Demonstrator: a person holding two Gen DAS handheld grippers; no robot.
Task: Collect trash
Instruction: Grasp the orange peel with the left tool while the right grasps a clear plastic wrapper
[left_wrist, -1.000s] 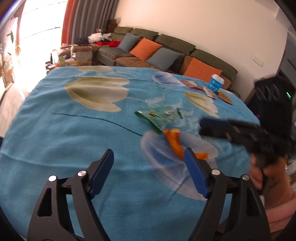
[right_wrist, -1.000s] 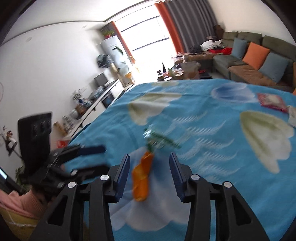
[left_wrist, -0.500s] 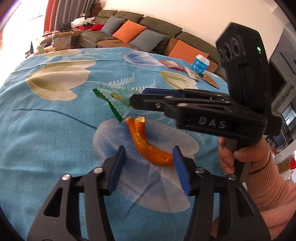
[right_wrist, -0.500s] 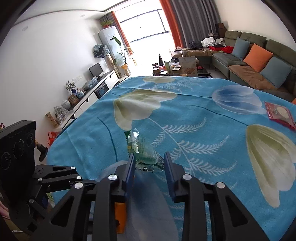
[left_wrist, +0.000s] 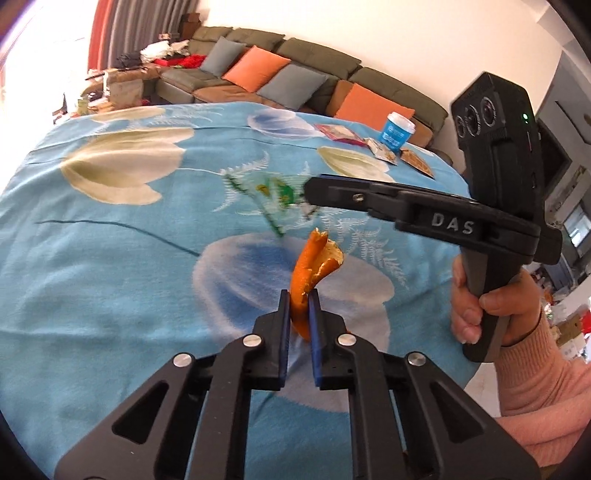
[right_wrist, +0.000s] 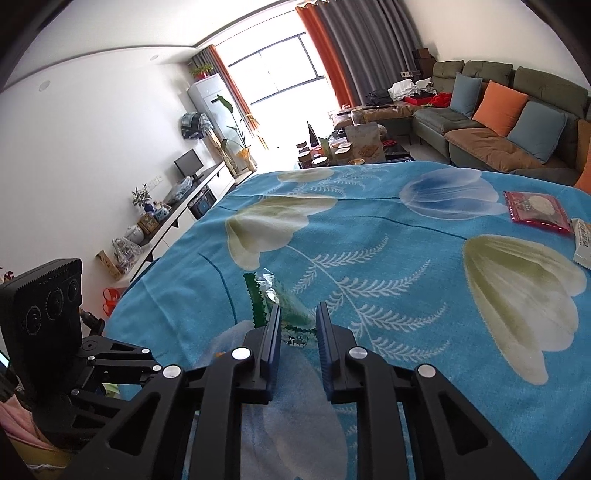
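Our left claw pinches the orange peel; our right claw, narrowed, straddles the green wrapper on the counter.

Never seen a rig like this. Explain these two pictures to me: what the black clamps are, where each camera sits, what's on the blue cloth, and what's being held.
There is no robot here. A person holds a black two-finger clamp in each hand, and each clamp carries a wide-angle camera that looks forward along its fingers.

The left camera shows the left gripper shut on an orange peel above the blue flowered tablecloth. The other clamp crosses that picture from the right.

The right camera shows the right gripper around a clear green-edged wrapper; its fingers are close but not fully together, so a firm grip is uncertain.

Farther back on the cloth are a blue paper cup, a red packet and some smaller wrappers.
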